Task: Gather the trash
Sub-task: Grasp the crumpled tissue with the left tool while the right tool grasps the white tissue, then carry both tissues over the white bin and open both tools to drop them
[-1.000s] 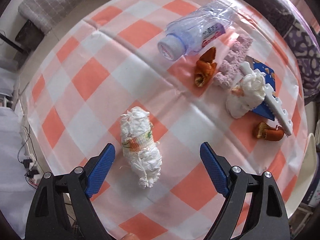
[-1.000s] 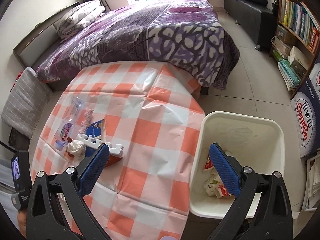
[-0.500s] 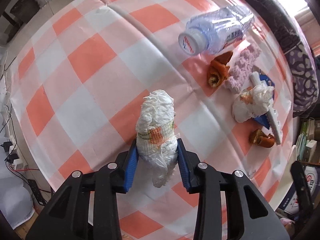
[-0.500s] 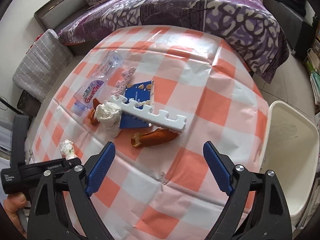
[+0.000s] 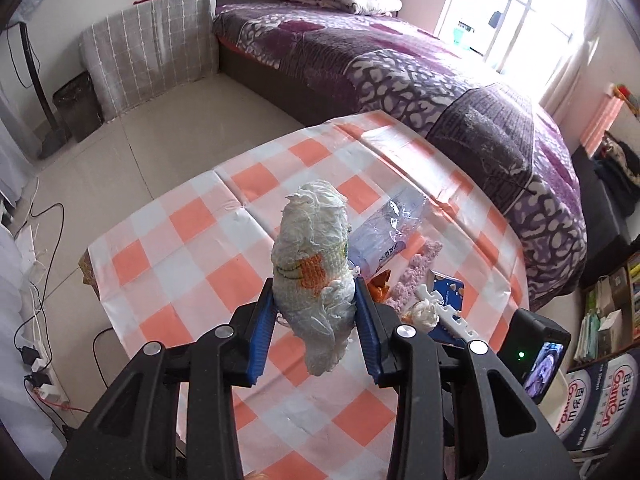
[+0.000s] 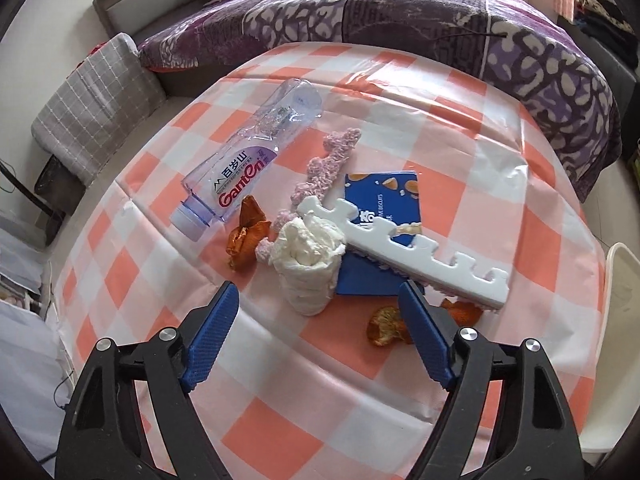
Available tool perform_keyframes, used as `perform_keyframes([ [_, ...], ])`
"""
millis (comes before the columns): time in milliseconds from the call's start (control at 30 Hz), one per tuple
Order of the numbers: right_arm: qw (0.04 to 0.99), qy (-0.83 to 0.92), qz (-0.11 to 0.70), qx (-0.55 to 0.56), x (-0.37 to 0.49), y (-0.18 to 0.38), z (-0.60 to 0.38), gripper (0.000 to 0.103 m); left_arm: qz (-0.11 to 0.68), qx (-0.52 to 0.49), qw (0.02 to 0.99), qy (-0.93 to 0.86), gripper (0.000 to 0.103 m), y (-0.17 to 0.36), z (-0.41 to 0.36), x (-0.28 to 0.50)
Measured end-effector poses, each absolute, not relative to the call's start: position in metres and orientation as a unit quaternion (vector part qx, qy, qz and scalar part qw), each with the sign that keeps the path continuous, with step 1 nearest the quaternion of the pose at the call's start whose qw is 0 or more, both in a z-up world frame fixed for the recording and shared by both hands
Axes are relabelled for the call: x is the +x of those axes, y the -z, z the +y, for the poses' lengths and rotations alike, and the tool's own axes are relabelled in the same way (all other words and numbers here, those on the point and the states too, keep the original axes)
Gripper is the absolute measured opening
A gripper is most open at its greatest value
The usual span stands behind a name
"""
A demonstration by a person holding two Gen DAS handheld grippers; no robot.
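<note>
My left gripper point(image 5: 316, 320) is shut on a crumpled white tissue wad point(image 5: 314, 276) with orange marks and holds it well above the checked table point(image 5: 192, 252). My right gripper point(image 6: 320, 328) is open and empty, just in front of a second white tissue wad point(image 6: 310, 264). Around that wad lie an empty plastic bottle point(image 6: 248, 164), orange peels point(image 6: 246, 232) point(image 6: 388, 330), a pink fuzzy strip point(image 6: 328, 164), a blue biscuit box point(image 6: 380, 220) and a white notched foam strip point(image 6: 404, 244).
A white bin's rim point(image 6: 618, 320) shows at the table's right edge. A purple bed point(image 6: 400, 12) lies behind the table. A grey cushion point(image 5: 152, 56) stands on the floor to the left. Cardboard boxes point(image 5: 600, 408) stand at the lower right.
My left gripper closed on the tissue wad and lifted it off the table. My right gripper swung from the bin towards the trash pile and came close to the second wad.
</note>
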State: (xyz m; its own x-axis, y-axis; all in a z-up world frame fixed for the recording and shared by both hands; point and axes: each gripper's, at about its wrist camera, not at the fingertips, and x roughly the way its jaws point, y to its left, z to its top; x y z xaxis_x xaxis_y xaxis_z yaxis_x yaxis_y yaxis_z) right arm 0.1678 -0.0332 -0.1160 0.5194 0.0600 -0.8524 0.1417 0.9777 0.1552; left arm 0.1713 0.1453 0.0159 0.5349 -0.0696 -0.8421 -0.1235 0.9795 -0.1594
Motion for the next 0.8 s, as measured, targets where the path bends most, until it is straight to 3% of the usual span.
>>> perform_keyframes([
  [100, 0.854, 0.02, 0.508, 0.11, 0.18, 0.127, -0.029, 0.059, 0.494, -0.117, 0.861, -0.017, 0.038, -0.009, 0.15, 0.173],
  [133, 0.848, 0.02, 0.518, 0.114, 0.185, 0.131, -0.029, 0.037, 0.496, -0.121, 0.86, -0.016, 0.038, -0.008, 0.151, 0.173],
  [167, 0.842, 0.019, 0.525, 0.121, 0.188, 0.133, -0.031, 0.024, 0.496, -0.122, 0.86, -0.017, 0.038, -0.006, 0.152, 0.174],
  [800, 0.893, -0.012, 0.421, 0.16, 0.147, 0.027, -0.093, 0.023, 0.417, -0.083, 0.905, -0.023, 0.038, -0.023, 0.127, 0.161],
])
